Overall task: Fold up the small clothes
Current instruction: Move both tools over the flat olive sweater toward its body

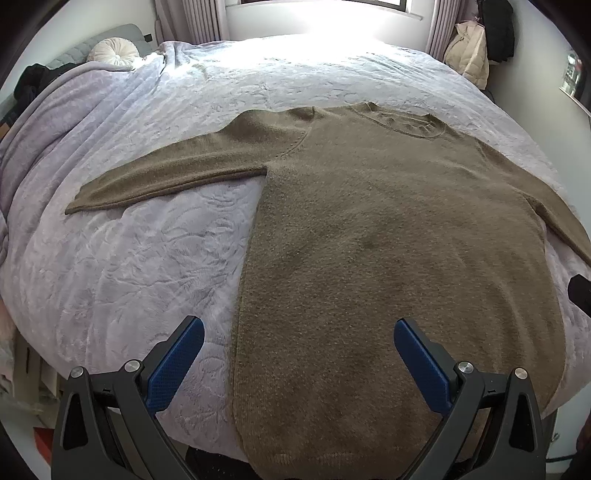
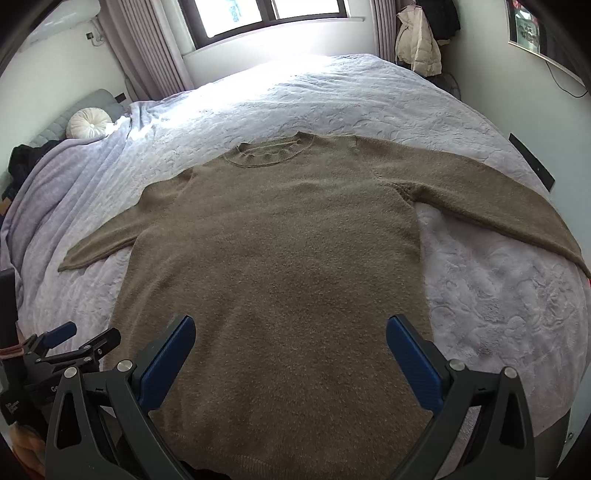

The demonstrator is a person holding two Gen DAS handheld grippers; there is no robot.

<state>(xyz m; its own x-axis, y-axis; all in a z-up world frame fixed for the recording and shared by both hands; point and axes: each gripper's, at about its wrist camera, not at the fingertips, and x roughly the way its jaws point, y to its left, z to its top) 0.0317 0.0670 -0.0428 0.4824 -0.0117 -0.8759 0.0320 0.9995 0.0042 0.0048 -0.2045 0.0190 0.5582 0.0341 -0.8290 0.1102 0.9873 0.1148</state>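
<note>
A brown knit sweater (image 1: 388, 229) lies flat on the bed, front up, neck away from me, both sleeves spread out sideways; it also shows in the right wrist view (image 2: 280, 266). My left gripper (image 1: 299, 332) is open and empty, hovering above the sweater's hem at its left side. My right gripper (image 2: 290, 330) is open and empty above the hem's middle. The left gripper also shows at the lower left of the right wrist view (image 2: 70, 339). The hem hangs over the bed's near edge.
The bed is covered by a pale lilac quilted blanket (image 1: 129, 266). A round white cushion (image 1: 114, 51) and dark clothes (image 1: 33, 83) lie at the far left. A window (image 2: 269, 14) with curtains and hanging coats (image 2: 417, 48) stand behind the bed.
</note>
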